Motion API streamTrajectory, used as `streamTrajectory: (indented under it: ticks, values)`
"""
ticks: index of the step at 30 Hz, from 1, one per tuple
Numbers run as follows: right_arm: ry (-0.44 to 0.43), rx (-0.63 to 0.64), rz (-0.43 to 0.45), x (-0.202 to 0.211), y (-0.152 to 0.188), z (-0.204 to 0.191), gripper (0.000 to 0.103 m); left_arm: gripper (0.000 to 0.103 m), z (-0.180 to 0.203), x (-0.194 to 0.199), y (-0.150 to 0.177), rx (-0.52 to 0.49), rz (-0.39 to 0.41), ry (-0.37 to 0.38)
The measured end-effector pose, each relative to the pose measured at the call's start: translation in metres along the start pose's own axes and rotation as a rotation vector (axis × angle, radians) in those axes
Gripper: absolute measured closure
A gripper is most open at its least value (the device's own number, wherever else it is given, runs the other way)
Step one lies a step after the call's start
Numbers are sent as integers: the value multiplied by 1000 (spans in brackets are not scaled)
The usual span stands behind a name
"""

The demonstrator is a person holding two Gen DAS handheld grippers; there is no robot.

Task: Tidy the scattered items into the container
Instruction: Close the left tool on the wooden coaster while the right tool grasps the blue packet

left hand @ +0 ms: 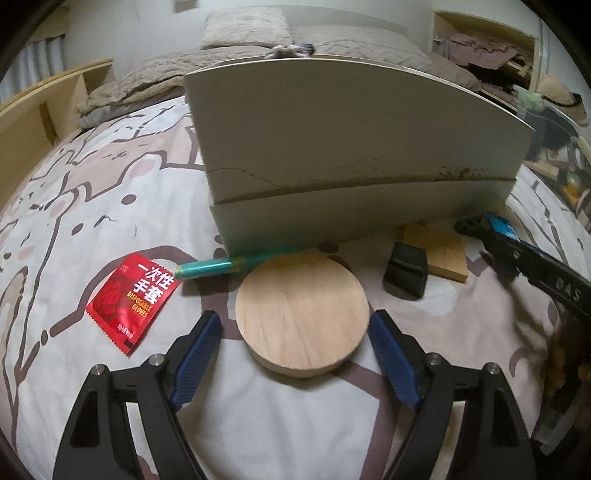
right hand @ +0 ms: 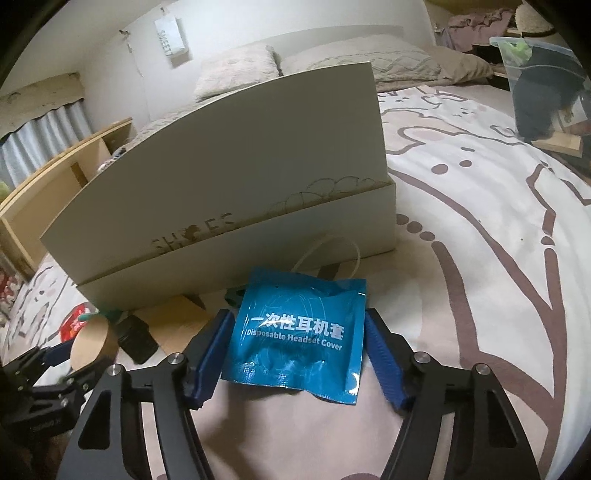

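Note:
A round wooden disc [left hand: 302, 314] lies on the patterned bedspread [left hand: 92, 206] between the fingers of my left gripper [left hand: 295, 319]. That gripper is open, with a gap between its left pad and the disc. Close behind stands the white shoe box [left hand: 351, 166]; its inside is hidden. Beside the disc lie a red glove packet [left hand: 133, 295], a teal pen [left hand: 221, 266], a black block [left hand: 404, 273] and a wooden block [left hand: 439, 251]. My right gripper [right hand: 299, 317] holds a blue headset-cover packet [right hand: 299, 332] by its two side edges, just before the box [right hand: 221, 184].
A thin white cable [right hand: 332, 251] loops against the box front. A wooden shelf [left hand: 44, 110] stands left of the bed, pillows [left hand: 243, 26] lie behind the box, and a clear plastic bin [right hand: 535, 74] sits far right. Bare bedspread [right hand: 480, 221] stretches right of the box.

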State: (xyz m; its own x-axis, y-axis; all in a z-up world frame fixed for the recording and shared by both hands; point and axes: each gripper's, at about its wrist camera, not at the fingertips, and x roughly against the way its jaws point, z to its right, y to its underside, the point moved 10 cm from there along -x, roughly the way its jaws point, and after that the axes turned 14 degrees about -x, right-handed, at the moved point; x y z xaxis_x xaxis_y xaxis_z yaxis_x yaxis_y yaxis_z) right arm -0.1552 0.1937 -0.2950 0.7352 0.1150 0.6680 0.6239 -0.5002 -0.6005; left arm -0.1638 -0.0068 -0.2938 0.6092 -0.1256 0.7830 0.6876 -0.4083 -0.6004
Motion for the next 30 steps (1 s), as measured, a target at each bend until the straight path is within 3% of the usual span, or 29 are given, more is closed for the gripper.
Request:
streamTrajectory:
  ticks: [10, 14, 16, 30]
  values:
    - [6, 15, -3, -2, -1, 0, 32, 21, -3, -5, -3, 33, 6, 7]
    - [30, 51, 0, -2, 1, -2, 32, 31, 0, -4, -6, 30, 11, 14]
    - [36, 66, 4, -2, 2, -3, 34, 34, 3, -5, -7, 21, 13, 11]
    - [33, 90, 0, 5, 5, -4, 51, 35, 3, 0, -4, 41, 9, -20]
